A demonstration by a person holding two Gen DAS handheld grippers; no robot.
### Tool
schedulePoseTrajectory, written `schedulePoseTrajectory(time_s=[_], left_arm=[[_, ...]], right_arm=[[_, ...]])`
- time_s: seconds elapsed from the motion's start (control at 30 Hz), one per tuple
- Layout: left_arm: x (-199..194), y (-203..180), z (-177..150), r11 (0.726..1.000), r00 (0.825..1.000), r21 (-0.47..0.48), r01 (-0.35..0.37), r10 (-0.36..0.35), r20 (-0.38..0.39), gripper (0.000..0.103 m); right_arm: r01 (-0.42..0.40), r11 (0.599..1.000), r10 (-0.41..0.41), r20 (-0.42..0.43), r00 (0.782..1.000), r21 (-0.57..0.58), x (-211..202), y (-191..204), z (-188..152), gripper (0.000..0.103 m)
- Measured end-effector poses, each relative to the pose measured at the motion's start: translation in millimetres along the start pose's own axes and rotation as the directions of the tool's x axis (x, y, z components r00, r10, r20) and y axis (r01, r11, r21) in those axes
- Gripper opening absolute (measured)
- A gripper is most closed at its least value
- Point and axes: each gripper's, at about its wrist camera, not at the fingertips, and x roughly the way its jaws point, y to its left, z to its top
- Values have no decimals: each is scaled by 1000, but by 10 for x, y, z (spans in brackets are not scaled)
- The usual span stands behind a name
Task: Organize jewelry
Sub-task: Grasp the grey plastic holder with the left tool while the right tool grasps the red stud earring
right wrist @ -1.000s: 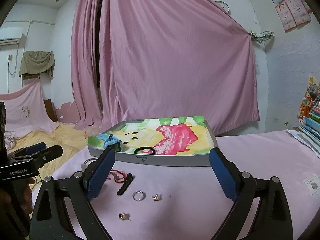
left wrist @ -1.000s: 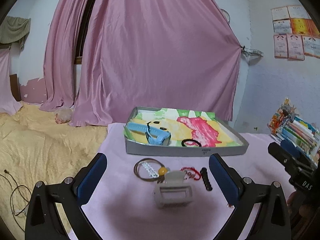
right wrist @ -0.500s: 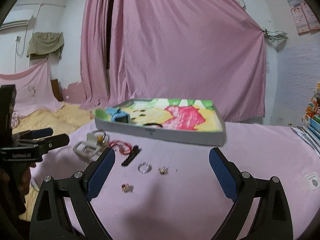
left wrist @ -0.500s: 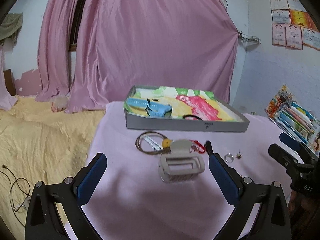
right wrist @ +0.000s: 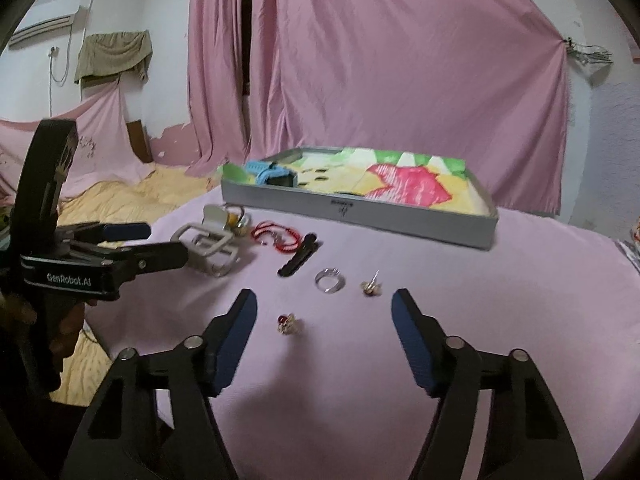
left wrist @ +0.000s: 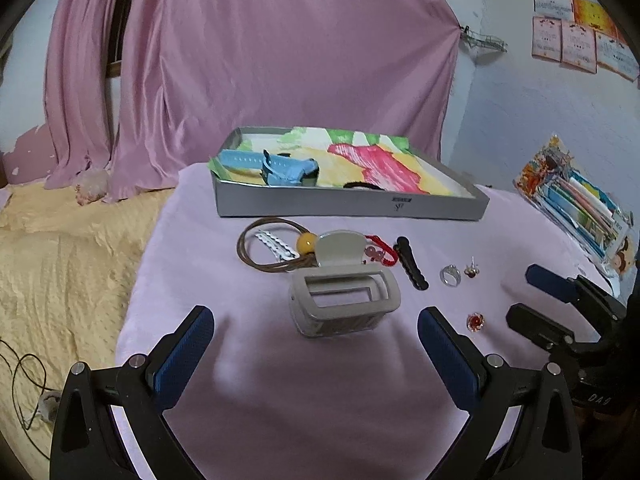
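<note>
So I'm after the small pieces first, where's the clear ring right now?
The clear ring lies on the pink cloth, between the black clip and a stud earring, ahead of the open right gripper.

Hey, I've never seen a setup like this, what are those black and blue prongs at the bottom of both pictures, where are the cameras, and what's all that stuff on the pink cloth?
The prongs are the two fingers of handheld grasping tools. A person holds one in each hand, and a wide-angle camera on each looks forward along its fingers.

One picture comes from the left tool, the other from the right tool. Each also shows the other tool at its edge. Both are open and hold nothing.

On the pink cloth lie a small grey box with its lid open, a brown cord with a yellow bead, a red string bracelet, a black hair clip, a silver ring and two small earrings. Behind them stands a grey tray lined with colourful paper, holding a blue watch and a black hair tie.
</note>
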Motion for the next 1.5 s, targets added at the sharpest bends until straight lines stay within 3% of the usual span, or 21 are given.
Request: schedulePoseTrajectory(time_s=[0.17, 0.53, 0.73, 1.1, 1.23, 1.5], left_arm=[[64, -53, 11, 1000, 1000, 22, 8, -7, -27, 102], [242, -98, 102, 999, 995, 44, 15, -11, -98, 102], [335, -133, 149, 999, 992, 50, 18, -12, -124, 92], [368, -129, 153, 999, 991, 26, 22, -18, -129, 65], [367, -160, 142, 999, 992, 34, 18, -13, -126, 65], [305, -202, 79, 999, 992, 17, 39, -37, -118, 65]], right_arm=[[-31, 999, 31, -51, 998, -17, 110, 60, -18, 42], [-59, 998, 56, -112, 992, -21, 269, 128, -55, 35], [-57, 998, 54, -116, 992, -28, 295, 150, -47, 28], [-33, 999, 30, -113, 993, -22, 354, 175, -14, 17], [-11, 1000, 11, -118, 993, 1, 385, 156, 7, 11], [-26, 998, 33, -106, 994, 66, 391, 80, 1, 11]])
